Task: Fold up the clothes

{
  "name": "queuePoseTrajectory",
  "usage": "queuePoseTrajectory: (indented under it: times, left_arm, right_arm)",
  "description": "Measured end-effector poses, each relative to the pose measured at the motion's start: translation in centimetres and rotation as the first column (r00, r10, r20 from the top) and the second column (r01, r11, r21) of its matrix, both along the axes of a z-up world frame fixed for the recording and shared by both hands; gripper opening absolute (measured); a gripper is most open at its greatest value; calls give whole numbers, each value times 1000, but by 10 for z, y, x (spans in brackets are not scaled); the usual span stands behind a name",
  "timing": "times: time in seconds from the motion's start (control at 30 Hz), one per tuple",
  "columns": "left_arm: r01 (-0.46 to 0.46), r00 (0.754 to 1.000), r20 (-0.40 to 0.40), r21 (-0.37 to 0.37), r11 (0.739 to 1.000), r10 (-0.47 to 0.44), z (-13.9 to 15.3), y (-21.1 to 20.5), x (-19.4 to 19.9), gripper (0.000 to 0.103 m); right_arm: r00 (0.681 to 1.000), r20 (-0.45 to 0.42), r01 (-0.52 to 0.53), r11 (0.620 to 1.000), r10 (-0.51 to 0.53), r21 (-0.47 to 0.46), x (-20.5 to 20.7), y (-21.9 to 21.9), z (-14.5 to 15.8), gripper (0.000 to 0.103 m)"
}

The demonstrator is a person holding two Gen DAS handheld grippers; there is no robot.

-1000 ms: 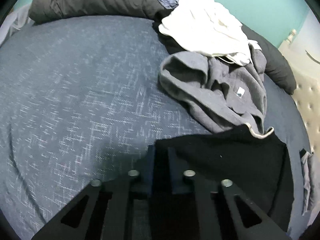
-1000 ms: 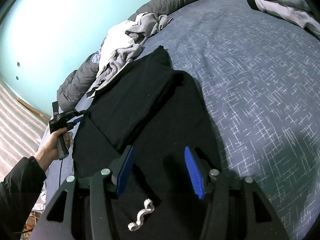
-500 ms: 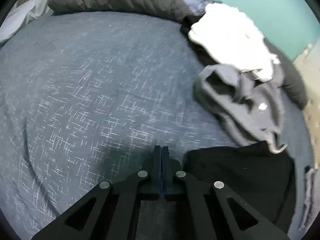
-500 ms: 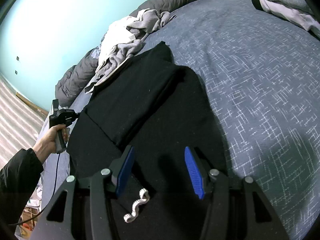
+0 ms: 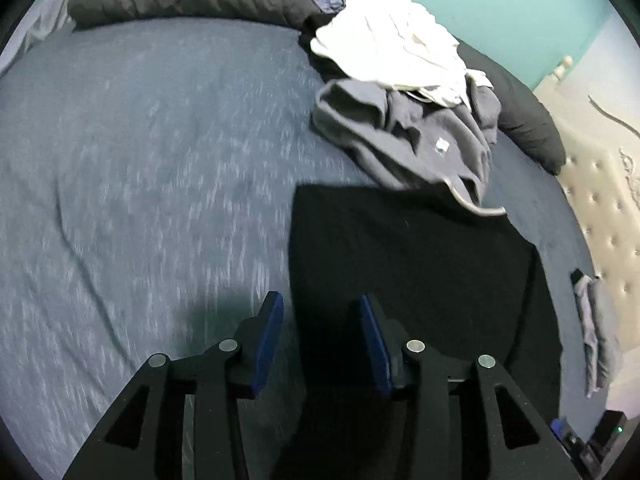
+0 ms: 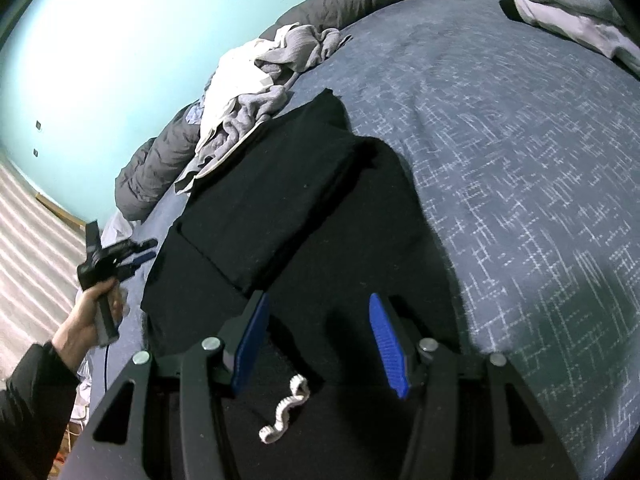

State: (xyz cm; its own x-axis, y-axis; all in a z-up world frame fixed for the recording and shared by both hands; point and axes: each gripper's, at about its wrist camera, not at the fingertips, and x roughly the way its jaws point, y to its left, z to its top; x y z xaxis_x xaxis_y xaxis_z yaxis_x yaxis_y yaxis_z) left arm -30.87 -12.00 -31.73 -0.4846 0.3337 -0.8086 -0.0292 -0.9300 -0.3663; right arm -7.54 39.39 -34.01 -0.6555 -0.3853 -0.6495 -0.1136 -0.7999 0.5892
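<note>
The black garment (image 6: 280, 208) lies spread flat on the blue bedspread (image 6: 520, 160), one panel doubled over its middle, its far edge just touching the grey-and-white clothes heap (image 5: 404, 92). My left gripper (image 5: 320, 328) and right gripper (image 6: 316, 336) both hover with fingers spread, pinching nothing, likely poised for a fresh hold on the cloth

The left gripper (image 5: 320, 320), clamped shut half a second ago, is now spread wide, swung toward three o'clock above the black garment (image 5: 412, 264)
</note>
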Motion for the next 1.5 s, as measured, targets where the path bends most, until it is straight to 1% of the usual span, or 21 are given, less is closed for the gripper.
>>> queuePoseTrajectory:
  times: [0.2,0.27,0.4,0.57,0.7,0.77,0.8,0.83,0.87,0.93,1.07,1.1,1.13,1.17,1.2,1.27,1.4,1.5]
  left_arm:
    - [-5,999,35,26,1000,4,-12,-5,28,44]
    - [-18,999,40,50,999,16,-16,-10,31,44]
    - [-37,999,29,63,997,35,-16,-13,26,44]
    - [-71,997,19,85,994,70,-13,-14,2,44]
    - [-96,995,13,51,994,95,-11,-8,-29,45]
    - [-109,994,9,38,993,108,-10,-7,-44,51]
    - [-115,993,6,33,993,114,-9,-7,-51,56]
    - [-120,993,2,28,992,120,-8,-7,-58,58]
    - [-123,992,5,32,992,123,-9,-6,-64,58]
    - [-128,992,15,44,991,127,-12,-5,-75,58]
    - [-90,996,17,-2,996,90,-16,8,-88,57]
    - [-74,997,21,-12,997,74,-17,11,-89,49]
    - [-58,998,24,-21,998,59,-19,15,-90,26]
    - [-46,999,25,-35,998,47,-18,18,-91,20]
    - [-34,999,26,-51,998,36,-18,21,-92,16]
    - [-50,999,14,-65,997,51,-12,19,-91,13]
    - [-61,998,4,-152,987,62,-6,19,-92,12]
    - [-84,996,16,-139,987,87,-13,11,-92,12]
  right_arm:
    - [1000,-3,10,1000,-10,-13,3,2,2,53]
    - [1000,-6,11,1000,-11,-20,4,3,2,53]
    - [1000,-8,2,1000,-2,-22,6,2,3,53]
    - [1000,-6,10,1000,-10,-23,5,5,2,53]
    - [1000,-3,5,1000,-5,-16,4,4,1,53]
    - [1000,-3,-2,1000,2,-10,3,3,0,53]
    - [1000,-3,-5,1000,5,-5,3,3,0,53]
    - [1000,-1,-6,1000,6,1,2,3,-1,53]
    - [1000,2,-5,1000,5,3,2,4,-3,53]
    - [1000,8,1,1000,-1,-5,1,8,-6,53]
    - [1000,12,1,1000,-2,1,-2,9,-8,53]
    - [1000,13,-2,1000,2,4,-3,8,-8,53]
    - [1000,14,-4,1000,4,7,-4,7,-9,53]
    - [1000,15,-7,1000,7,9,-4,6,-9,53]
    - [1000,15,-9,1000,9,11,-5,6,-10,53]
    - [1000,16,-13,1000,12,15,-6,4,-11,53]
    - [1000,17,-13,1000,12,15,-5,4,-12,53]
    - [1000,14,-13,1000,13,19,-4,3,-12,53]
